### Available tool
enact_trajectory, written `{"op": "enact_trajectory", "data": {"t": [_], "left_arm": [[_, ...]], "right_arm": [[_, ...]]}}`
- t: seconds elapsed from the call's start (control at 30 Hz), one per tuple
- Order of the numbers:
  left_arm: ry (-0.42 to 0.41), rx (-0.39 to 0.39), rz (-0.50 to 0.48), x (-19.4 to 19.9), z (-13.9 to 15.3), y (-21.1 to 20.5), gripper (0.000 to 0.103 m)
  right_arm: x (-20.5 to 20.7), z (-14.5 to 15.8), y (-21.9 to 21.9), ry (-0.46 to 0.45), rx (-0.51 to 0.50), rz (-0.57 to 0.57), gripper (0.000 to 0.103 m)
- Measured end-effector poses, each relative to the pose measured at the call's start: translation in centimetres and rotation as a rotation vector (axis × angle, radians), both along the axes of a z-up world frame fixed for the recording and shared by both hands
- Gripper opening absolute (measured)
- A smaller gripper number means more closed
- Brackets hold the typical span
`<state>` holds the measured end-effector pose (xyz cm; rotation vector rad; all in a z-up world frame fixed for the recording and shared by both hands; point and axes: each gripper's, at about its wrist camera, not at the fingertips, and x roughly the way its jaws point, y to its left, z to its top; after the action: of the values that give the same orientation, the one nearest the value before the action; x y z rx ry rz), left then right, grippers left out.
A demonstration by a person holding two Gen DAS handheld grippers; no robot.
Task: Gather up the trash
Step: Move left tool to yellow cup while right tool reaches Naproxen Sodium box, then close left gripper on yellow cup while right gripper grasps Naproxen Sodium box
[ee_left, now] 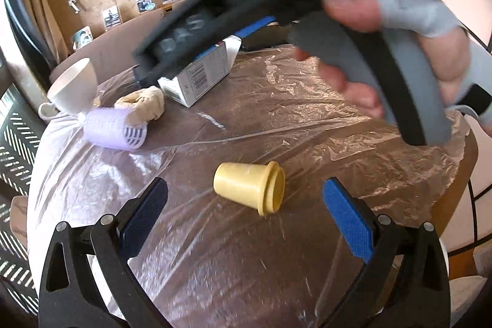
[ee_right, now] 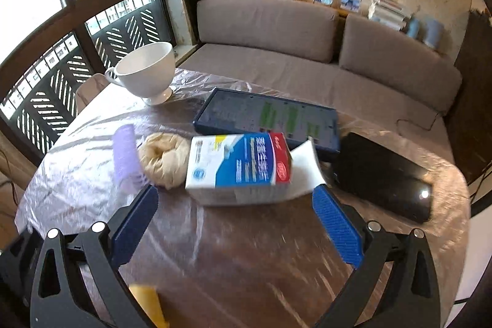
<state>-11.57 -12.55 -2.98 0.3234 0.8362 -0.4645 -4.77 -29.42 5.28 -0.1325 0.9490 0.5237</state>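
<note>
A small yellow plastic cup [ee_left: 250,191] lies on its side on the plastic-covered table [ee_left: 276,119], just beyond and between the fingers of my open left gripper [ee_left: 246,199]. An open white, blue and red carton [ee_right: 240,168] lies just ahead of my open, empty right gripper [ee_right: 235,205]. A crumpled beige wad [ee_right: 163,159] and a lilac hair roller [ee_right: 124,159] lie left of the carton; both also show in the left wrist view, wad [ee_left: 144,105] and roller [ee_left: 115,128]. The right gripper's body and the hand holding it [ee_left: 369,29] hang above the table.
A white footed cup [ee_right: 147,71] stands at the far left edge. A dark blue flat box [ee_right: 267,116] and a black device [ee_right: 384,177] lie behind and right of the carton. A brown sofa [ee_right: 307,51] runs behind the table. A window is at left.
</note>
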Motion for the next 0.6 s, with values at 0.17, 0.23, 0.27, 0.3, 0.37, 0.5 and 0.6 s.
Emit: {"op": "enact_trajectory", "data": {"t": [0.17, 0.23, 0.27, 0.3, 0.37, 0.5, 0.6], "left_arm": [[0.017, -0.024, -0.004, 1.0, -0.3, 0.2, 0.102], [0.03, -0.037, 0.001, 1.4, -0.3, 0.3, 0.099], [0.04, -0.043, 0.001, 1.6, -0.4, 0.3, 0.096], [0.048, -0.044, 0.002, 1.8, -0.4, 0.4, 0.092], [0.059, -0.044, 0.003, 2.0, -0.4, 0.4, 0.087], [0.088, -0.052, -0.006, 2.5, -0.6, 0.4, 0.073], [0.082, -0.039, -0.016, 3.1, -0.5, 0.0, 0.06]], "right_arm": [[1.5, -1.6, 1.1, 0.01, -0.032, 0.019, 0.099], [2.0, -2.2, 1.4, 0.013, -0.044, 0.025, 0.099], [2.2, -2.5, 1.4, 0.014, -0.049, 0.026, 0.099], [2.2, -2.7, 1.4, 0.015, -0.051, 0.026, 0.099], [2.2, -2.9, 1.2, 0.017, -0.042, 0.031, 0.098], [2.2, -3.2, 1.4, -0.004, -0.061, 0.057, 0.087], [1.9, -3.4, 1.6, -0.009, -0.078, 0.078, 0.078]]}}
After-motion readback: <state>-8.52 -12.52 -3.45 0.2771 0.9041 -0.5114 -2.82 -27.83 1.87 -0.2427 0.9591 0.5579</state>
